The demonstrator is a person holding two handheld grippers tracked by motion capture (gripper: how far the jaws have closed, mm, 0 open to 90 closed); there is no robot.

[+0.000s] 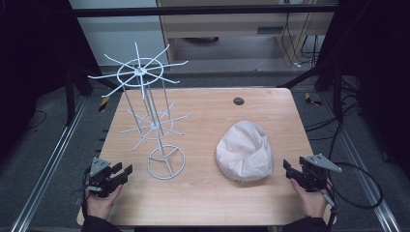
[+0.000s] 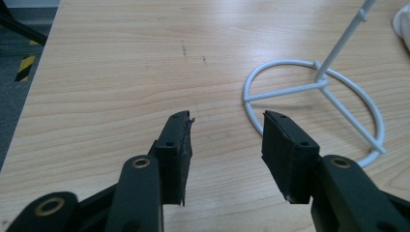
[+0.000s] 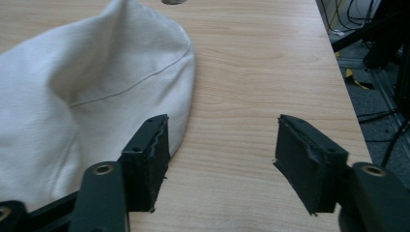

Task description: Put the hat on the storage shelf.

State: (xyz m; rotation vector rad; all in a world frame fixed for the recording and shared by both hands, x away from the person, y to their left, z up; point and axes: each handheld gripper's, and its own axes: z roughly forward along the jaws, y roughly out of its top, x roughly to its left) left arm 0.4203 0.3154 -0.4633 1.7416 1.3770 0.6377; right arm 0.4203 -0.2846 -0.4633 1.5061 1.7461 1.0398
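A white wire rack (image 1: 153,113) with two tiers of radiating hooks stands on the left half of the wooden table (image 1: 203,203); its ring base (image 2: 314,104) lies just ahead and right of my left gripper (image 2: 226,118). A crumpled cream cloth hat (image 1: 244,151) lies on the right half of the table. In the high view my left gripper (image 1: 121,170) rests open at the front left corner, apart from the rack. My right gripper (image 1: 289,169) is open at the front right, and the hat (image 3: 72,101) sits beside its left jaw. Nothing is between either pair of jaws.
A small dark grommet (image 1: 239,101) is set in the table near the far edge. Black frame posts and cables (image 1: 358,188) surround the table, and metal rails (image 1: 43,169) run along the floor on both sides.
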